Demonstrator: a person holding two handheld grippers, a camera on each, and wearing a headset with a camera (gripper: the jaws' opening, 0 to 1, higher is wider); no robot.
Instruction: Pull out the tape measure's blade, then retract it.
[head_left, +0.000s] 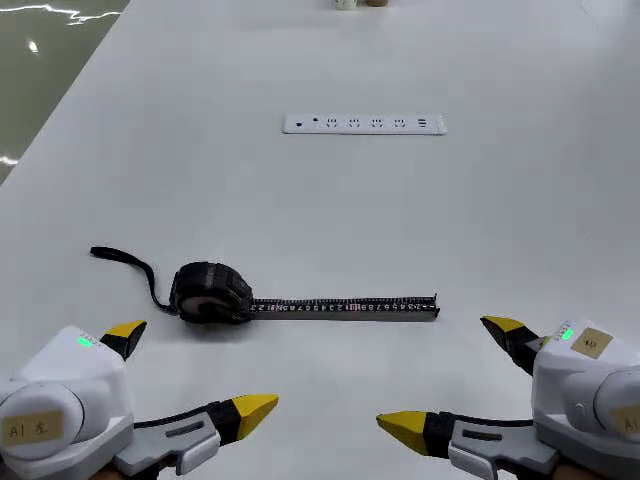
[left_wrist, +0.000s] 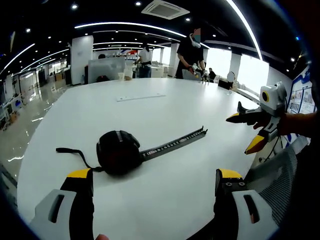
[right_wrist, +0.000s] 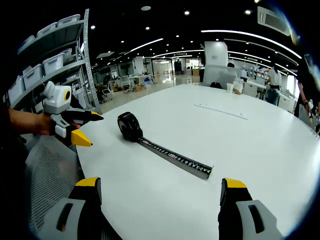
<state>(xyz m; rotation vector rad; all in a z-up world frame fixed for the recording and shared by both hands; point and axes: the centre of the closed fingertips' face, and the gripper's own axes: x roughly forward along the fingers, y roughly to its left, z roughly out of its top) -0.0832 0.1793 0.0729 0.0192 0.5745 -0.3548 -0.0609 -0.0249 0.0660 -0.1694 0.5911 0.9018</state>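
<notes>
1. Table (head_left: 330, 210): white and broad. Its left edge runs on a diagonal from far centre-left to near left, and glossy floor (head_left: 35, 60) lies beyond it.
2. Tape measure case (head_left: 210, 292): black, lying left of centre on the near half of the table, well in from the left edge.
3. Blade (head_left: 345, 305): extended rightward from the case and flat on the surface. Its hook end (head_left: 436, 303) sits right of centre, touching nothing else.
4. Strap (head_left: 125, 262): black, trailing from the case to the left and slightly far. It stops short of the table's edge.
5. Power strip (head_left: 364, 124): white, on the far side and roughly parallel with the blade. It is well apart from the blade, with bare table between.
6. Left gripper (head_left: 196, 366): I hold it at near left with the jaws spread wide, gripping nothing. The yellow tips sit on the near side of the case, apart from it, with bare surface between.
7. Right gripper (head_left: 445, 372): I hold it at near right, also released and empty. Its jaws stand nearer than the hook end, close to it but not touching.
8. Open room: I see bare tabletop between my two grippers, to the right of the hook end, and across the band between the blade and the power strip.
</notes>
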